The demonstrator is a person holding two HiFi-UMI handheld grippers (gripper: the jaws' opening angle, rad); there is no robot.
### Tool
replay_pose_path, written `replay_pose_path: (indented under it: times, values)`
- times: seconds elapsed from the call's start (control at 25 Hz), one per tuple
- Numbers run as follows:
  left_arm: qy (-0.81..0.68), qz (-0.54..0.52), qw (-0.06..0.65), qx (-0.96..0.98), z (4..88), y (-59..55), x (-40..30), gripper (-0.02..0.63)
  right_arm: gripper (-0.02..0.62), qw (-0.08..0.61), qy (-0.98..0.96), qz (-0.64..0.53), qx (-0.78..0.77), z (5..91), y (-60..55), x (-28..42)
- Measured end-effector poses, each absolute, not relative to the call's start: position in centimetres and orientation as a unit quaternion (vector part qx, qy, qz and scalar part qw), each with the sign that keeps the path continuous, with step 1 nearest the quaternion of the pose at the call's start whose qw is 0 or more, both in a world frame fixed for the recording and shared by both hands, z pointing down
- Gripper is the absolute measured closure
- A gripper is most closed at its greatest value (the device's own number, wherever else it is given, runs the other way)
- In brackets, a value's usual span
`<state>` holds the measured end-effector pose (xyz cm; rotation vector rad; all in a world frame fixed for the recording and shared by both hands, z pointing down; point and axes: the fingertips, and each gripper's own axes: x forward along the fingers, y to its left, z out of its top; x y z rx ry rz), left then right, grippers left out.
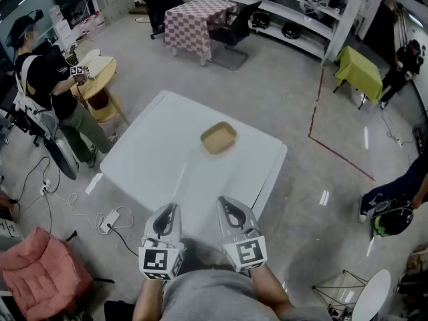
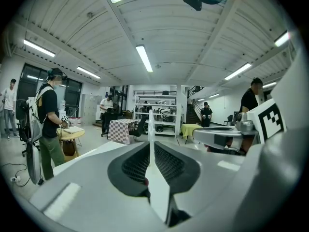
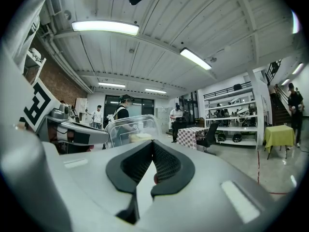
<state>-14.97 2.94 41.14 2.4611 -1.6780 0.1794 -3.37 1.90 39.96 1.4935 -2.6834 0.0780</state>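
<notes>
- Head view: the left gripper [image 1: 171, 210] and the right gripper [image 1: 226, 206] sit side by side over the near edge of a white table [image 1: 144, 149], not touching.
- Left gripper view: the left gripper [image 2: 150, 146] has its jaws pressed onto a thin pale strip [image 2: 150, 122] that sticks out past the tips. I cannot tell what it is. From above, the strip [image 1: 180, 179] lies as a faint line toward the middle of the table.
- Right gripper view: the right gripper [image 3: 153, 146] has its jaws together with nothing between them.
- A tan container [image 1: 218, 138] rests near the table's middle, well apart from both grippers. Seen low, the container [image 3: 133, 129] has a clear lid.
- Around the table: a person [image 1: 47, 89] by a round wooden stand [image 1: 93, 72], a checked tablecloth [image 1: 197, 19] and a red floor line [image 1: 334, 154].
</notes>
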Motion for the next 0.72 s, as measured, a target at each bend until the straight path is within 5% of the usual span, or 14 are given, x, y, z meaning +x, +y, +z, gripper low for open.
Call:
replay_pose_path:
  times: [0.72]
  values:
    - [-0.56,0.06,0.078,0.822,41.1,3.0,-15.12,0.565,0.592,0.032,-0.873,0.032,0.486,40.15,1.92,-3.42]
